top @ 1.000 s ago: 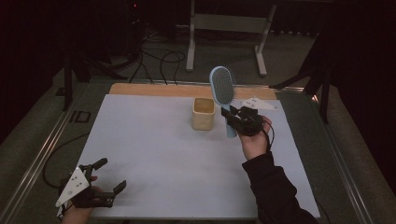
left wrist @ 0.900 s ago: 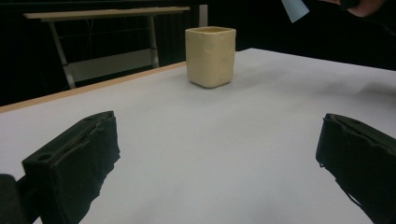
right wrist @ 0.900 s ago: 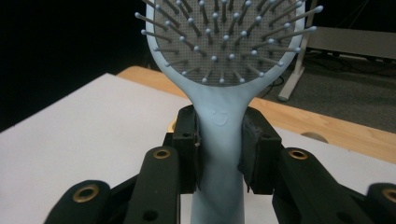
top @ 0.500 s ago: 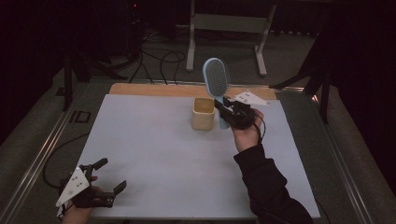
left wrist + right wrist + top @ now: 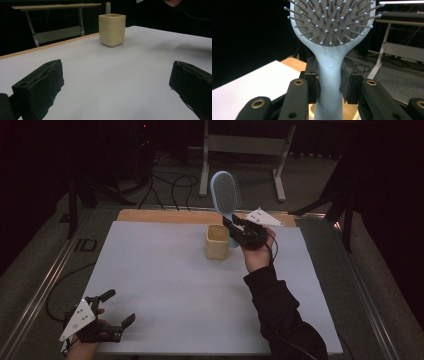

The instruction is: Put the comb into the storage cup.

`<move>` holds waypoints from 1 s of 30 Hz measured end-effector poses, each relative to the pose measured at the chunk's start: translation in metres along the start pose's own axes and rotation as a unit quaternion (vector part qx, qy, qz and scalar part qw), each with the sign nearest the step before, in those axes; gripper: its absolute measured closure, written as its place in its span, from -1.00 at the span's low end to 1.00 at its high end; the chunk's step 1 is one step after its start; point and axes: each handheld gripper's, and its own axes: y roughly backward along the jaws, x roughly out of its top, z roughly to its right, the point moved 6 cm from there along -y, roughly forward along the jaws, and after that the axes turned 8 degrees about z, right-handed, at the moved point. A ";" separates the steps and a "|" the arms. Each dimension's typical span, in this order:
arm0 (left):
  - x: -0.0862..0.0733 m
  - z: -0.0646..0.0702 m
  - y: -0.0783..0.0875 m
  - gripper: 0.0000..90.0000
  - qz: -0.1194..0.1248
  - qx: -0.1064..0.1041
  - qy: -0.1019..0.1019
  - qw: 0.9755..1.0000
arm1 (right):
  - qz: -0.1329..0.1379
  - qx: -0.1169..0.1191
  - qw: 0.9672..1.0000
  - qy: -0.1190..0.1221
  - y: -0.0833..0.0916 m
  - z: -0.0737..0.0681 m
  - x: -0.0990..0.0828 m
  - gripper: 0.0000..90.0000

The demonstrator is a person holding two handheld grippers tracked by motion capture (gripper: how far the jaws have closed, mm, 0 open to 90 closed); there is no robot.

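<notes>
The left gripper (image 5: 114,309) has wide jaws with nothing in them. The cup (image 5: 112,29) stands well ahead of it. The right gripper (image 5: 329,83) squeezes the brush (image 5: 331,45) handle, just above the cup. A little smiley marks the handle. The brush top is cut off.

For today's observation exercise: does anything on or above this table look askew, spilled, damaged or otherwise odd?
Nothing stands out. The pale blue plastic hairbrush is clamped by its handle in the right gripper, head up. The cream square cup stands upright and whole on the white table. The left gripper is open, with nothing between its jaws.
</notes>
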 end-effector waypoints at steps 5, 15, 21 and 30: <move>0.000 0.000 0.000 -1.00 0.001 0.000 0.001 1.000 | 0.020 0.003 1.000 0.001 -0.007 0.002 0.006 0.57; -0.001 -0.001 0.000 -1.00 0.001 -0.001 0.004 1.000 | 0.043 0.005 0.999 -0.008 -0.025 0.007 0.018 0.57; -0.001 -0.001 0.000 -1.00 0.002 -0.002 0.005 1.000 | 0.054 0.009 0.998 -0.013 -0.037 0.007 0.023 0.57; -0.001 -0.001 0.001 -1.00 0.003 -0.004 0.007 1.000 | 0.057 -0.008 0.998 -0.016 -0.053 0.016 0.021 0.57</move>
